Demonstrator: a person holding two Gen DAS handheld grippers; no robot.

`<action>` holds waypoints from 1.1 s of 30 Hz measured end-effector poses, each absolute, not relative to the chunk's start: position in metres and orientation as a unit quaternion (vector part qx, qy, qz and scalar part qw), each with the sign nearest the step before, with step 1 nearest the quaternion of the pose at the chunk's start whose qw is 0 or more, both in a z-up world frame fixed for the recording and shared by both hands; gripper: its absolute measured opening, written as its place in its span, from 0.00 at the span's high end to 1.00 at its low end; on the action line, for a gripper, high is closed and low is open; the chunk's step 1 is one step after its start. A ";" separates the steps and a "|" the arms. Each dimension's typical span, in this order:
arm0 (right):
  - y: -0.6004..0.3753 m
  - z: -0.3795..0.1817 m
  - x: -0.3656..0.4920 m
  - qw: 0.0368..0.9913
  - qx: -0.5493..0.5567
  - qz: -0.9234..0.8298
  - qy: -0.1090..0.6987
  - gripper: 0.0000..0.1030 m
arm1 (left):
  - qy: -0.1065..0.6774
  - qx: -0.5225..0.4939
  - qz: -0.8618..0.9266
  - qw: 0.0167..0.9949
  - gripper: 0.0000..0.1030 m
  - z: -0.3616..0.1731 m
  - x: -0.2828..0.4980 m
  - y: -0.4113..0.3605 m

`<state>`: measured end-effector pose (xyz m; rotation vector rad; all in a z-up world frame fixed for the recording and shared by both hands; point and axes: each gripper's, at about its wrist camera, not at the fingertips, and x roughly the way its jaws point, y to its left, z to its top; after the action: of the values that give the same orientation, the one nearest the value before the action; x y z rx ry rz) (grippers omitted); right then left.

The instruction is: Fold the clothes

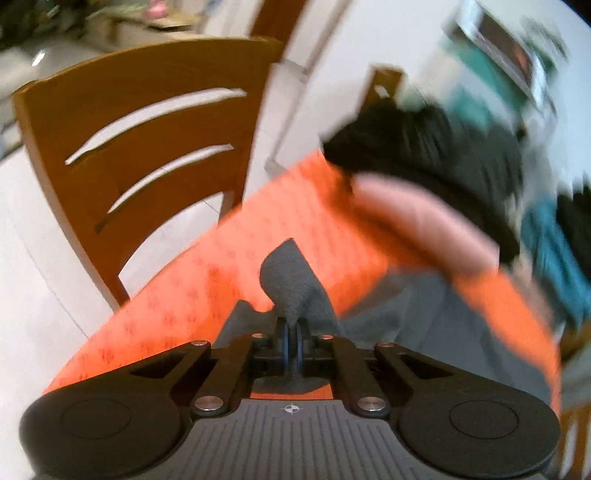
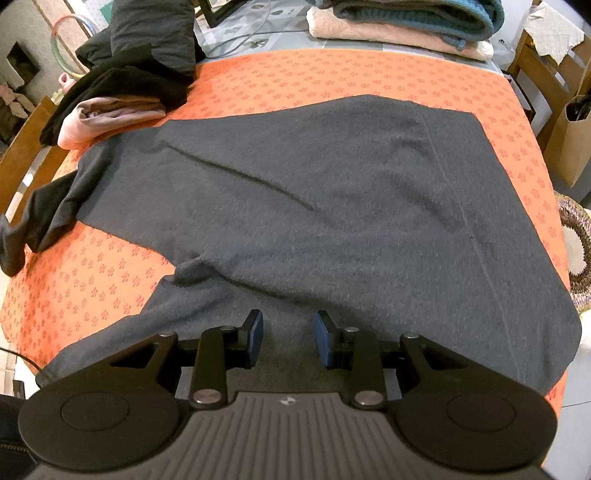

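A dark grey knit garment [image 2: 332, 192] lies spread flat over the orange flower-print tablecloth [image 2: 295, 77]. One sleeve [image 2: 33, 221] trails off to the table's left edge. My right gripper [image 2: 288, 332] stands open just over the garment's near part, blue pads apart with only flat fabric under them. In the blurred left wrist view, my left gripper [image 1: 293, 328] is shut on a bunched end of the grey garment [image 1: 288, 280], which sticks up past the fingertips above the tablecloth [image 1: 221, 266].
A heap of black clothes [image 2: 140, 48] and a pink garment [image 2: 110, 114] lie at the back left. Folded teal and pink items [image 2: 402, 22] are stacked at the back. A wooden chair [image 1: 147, 129] stands off the table's left side, a paper bag [image 2: 572, 140] on the right.
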<state>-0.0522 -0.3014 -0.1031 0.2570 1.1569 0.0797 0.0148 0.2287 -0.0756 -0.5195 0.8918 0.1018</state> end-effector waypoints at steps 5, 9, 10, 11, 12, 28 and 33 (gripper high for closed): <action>-0.302 -0.103 -0.047 0.829 0.121 0.035 0.545 0.66 | 0.403 -0.291 0.086 0.864 0.94 -0.059 0.041 0.258; -0.297 -0.099 -0.042 0.835 0.111 0.054 0.537 0.66 | 0.397 -0.305 0.116 0.858 0.94 -0.054 0.063 0.275; -0.294 -0.097 -0.040 0.837 0.105 0.063 0.534 0.66 | 0.395 -0.309 0.124 0.856 0.94 -0.052 0.068 0.279; -0.288 -0.096 -0.038 0.838 0.097 0.075 0.531 0.66 | 0.394 -0.307 0.130 0.856 0.94 -0.051 0.071 0.281; -0.283 -0.094 -0.036 0.840 0.089 0.087 0.528 0.66 | 0.393 -0.305 0.136 0.857 0.94 -0.050 0.073 0.282; -0.144 -0.098 0.030 0.813 -0.138 0.300 0.479 0.66 | 0.359 -0.312 0.203 0.856 0.94 -0.028 0.055 0.327; -0.122 -0.116 0.041 0.802 -0.200 0.314 0.468 0.97 | 0.351 -0.304 0.201 0.863 0.94 -0.019 0.060 0.330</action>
<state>0.0407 -0.1220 -0.1161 -0.4277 1.0030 0.6729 0.0597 0.3303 -0.0186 -0.6376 0.7353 0.4217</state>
